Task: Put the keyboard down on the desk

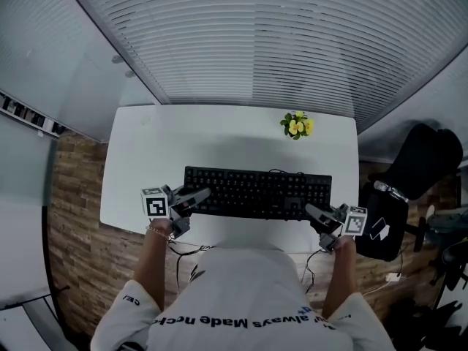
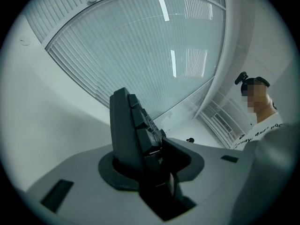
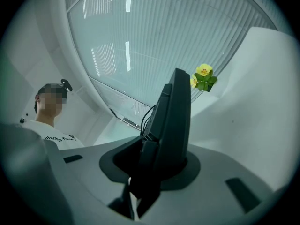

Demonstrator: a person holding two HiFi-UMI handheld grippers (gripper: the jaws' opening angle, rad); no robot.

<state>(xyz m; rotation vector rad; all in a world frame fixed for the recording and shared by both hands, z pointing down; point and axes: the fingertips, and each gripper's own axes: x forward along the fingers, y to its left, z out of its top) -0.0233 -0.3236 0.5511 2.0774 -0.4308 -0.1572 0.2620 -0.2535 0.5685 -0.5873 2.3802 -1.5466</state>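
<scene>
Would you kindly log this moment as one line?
left gripper: shut on keyboard | right gripper: shut on keyboard | keyboard: over desk, contact unclear

A black rectangular plastic keyboard (image 1: 257, 192) stretches across the near half of a white rectangular desk (image 1: 219, 134). The grey left gripper (image 1: 199, 196) meets the keyboard's left end, and the grey right gripper (image 1: 313, 212) its near right corner. A small yellow-flowered plant (image 1: 297, 125) stands beyond the keyboard's right half, well apart. A black office chair (image 1: 418, 168) sits to the right of the keyboard.
</scene>
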